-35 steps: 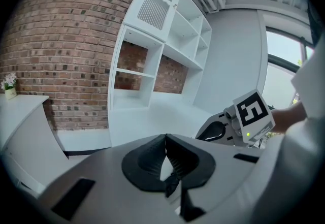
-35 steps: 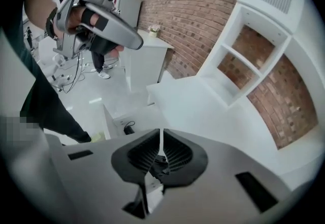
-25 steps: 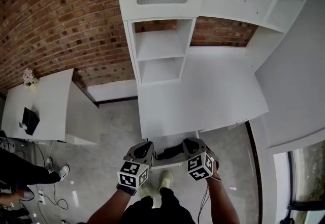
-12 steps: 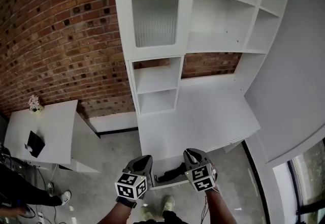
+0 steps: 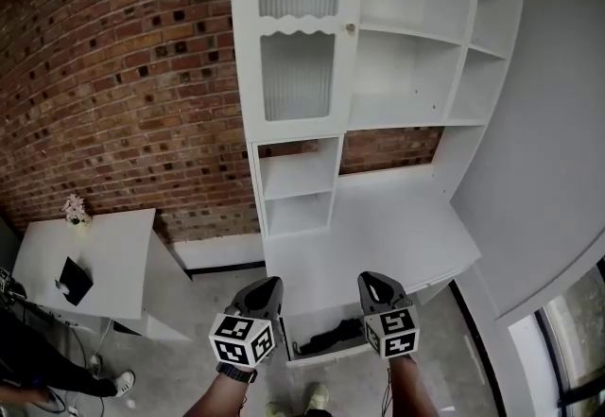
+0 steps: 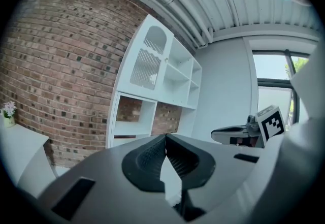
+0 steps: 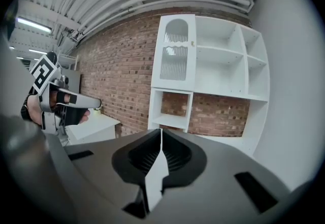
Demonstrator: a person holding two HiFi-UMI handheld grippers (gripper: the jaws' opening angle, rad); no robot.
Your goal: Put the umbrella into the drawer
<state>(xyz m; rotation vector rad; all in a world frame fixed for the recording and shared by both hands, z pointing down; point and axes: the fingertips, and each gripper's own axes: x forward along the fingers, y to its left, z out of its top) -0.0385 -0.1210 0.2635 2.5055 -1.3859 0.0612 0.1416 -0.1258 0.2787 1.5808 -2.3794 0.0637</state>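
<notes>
In the head view, my left gripper (image 5: 269, 286) and my right gripper (image 5: 369, 280) sit side by side with a gap between them, over the front edge of the white desk (image 5: 388, 226). Below that edge the drawer (image 5: 323, 357) stands pulled out. The umbrella (image 5: 331, 337), black and folded, lies inside it, showing between my two grippers, and neither of them has hold of it. Behind the desk a white shelf unit (image 5: 312, 183) stands against a brick wall (image 5: 123, 94). A small white table (image 5: 99, 250) is off to the left.

In the left gripper view, my jaws are pressed together with their tips meeting, and nothing is caught between them. They point toward the shelf unit, and my other gripper shows at the right edge.

In the right gripper view, my jaws are also closed tip to tip and hold nothing. The shelf unit fills the view ahead, with my left gripper at the far left.
</notes>
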